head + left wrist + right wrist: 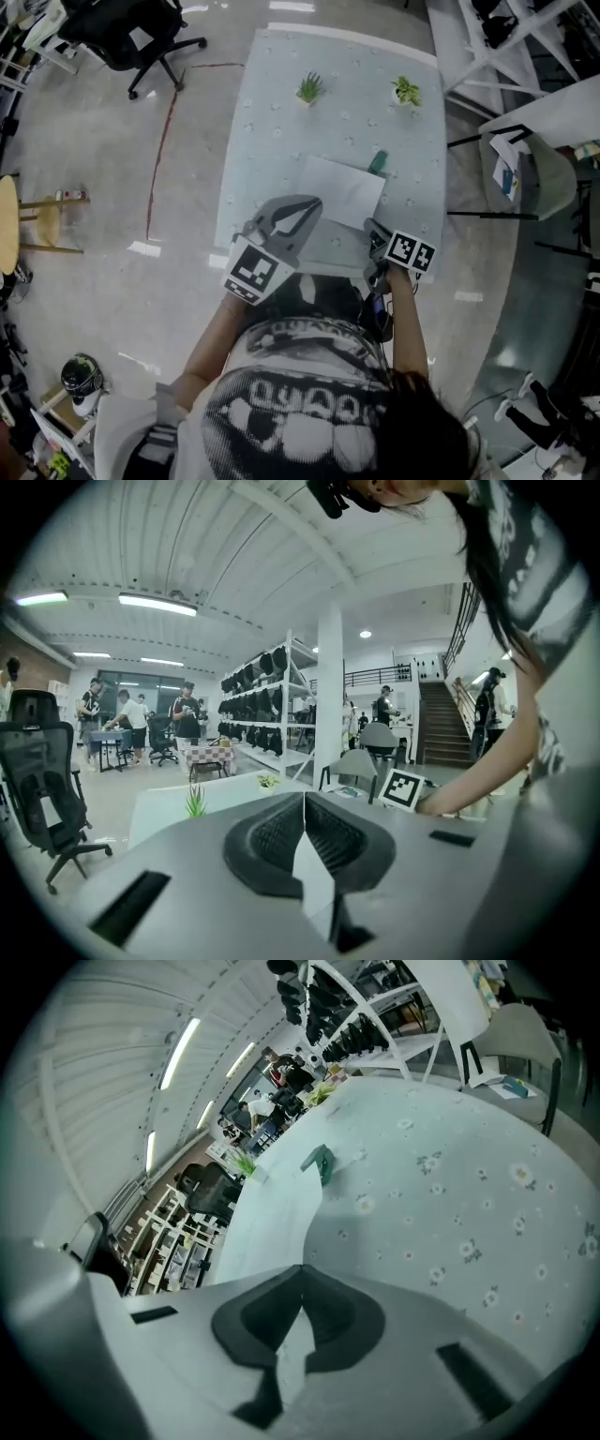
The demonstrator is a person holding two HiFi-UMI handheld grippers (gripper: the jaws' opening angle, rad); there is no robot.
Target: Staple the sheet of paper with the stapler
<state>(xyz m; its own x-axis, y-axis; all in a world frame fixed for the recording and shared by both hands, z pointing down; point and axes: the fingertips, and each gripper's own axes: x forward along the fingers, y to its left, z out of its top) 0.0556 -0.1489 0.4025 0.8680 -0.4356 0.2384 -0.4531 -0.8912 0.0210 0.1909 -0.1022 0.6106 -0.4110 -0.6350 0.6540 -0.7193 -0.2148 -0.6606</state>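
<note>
Looks like the lining-up step: right gripper point(300, 1271) has its fingers pinched shut on the sheet of paper point(339, 190), green stapler point(378, 162) just beyond them, left gripper point(304, 799) closed on nothing, so next is feeding a corner into the stapler.

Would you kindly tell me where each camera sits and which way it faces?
Head view: on the person's head, facing steeply down at the table, sheet of paper and stapler; the arms, left gripper and right gripper show.
Left gripper view: on the left gripper, facing roughly level across the room; its shut jaws and the right arm show.
Right gripper view: on the right gripper, facing down over the table; its jaws, shut on the paper's edge, show.
Shared: head and right gripper views both show stapler and sheet.
</note>
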